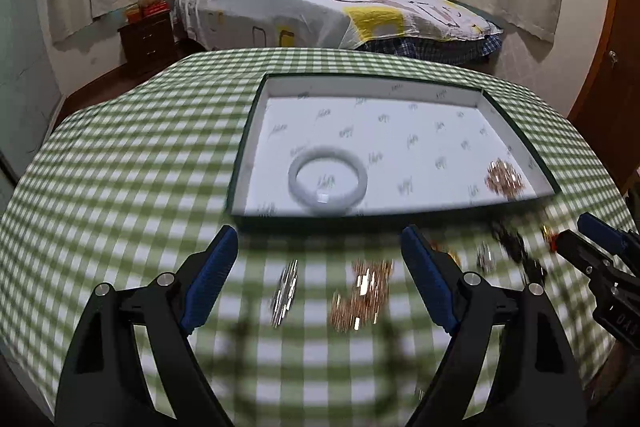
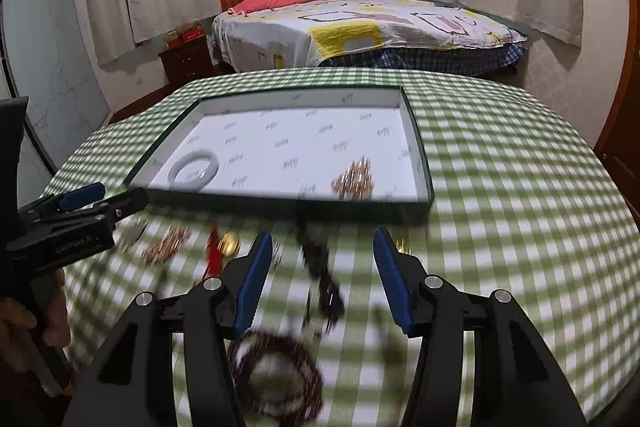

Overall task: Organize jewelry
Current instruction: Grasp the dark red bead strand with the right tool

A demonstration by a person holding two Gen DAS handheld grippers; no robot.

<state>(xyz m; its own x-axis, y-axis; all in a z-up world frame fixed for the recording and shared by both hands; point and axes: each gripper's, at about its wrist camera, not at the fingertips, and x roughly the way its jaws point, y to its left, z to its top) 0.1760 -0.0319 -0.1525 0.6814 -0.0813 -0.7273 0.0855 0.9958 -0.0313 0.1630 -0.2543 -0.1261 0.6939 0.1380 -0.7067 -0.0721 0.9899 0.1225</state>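
A shallow white-lined box (image 1: 400, 83) (image 2: 416, 131) lies on the green checked table. In it are a pale bangle (image 1: 327, 183) (image 2: 194, 169) and a gold chain pile (image 1: 504, 177) (image 2: 354, 181). My left gripper (image 1: 320, 247) is open and empty above a silver piece (image 1: 285, 291) and a gold chain (image 1: 362, 295) lying in front of the box. My right gripper (image 2: 322, 247) is open and empty over a dark necklace (image 2: 322, 279), with a dark red bead bracelet (image 2: 276, 375) nearer the camera. The views are blurred.
More small jewelry lies on the cloth: a red and gold piece (image 2: 222, 247) and a gold chain (image 2: 166, 245). A bed (image 1: 332, 7) and a nightstand (image 1: 146, 37) stand beyond the table. The table edge curves close at right.
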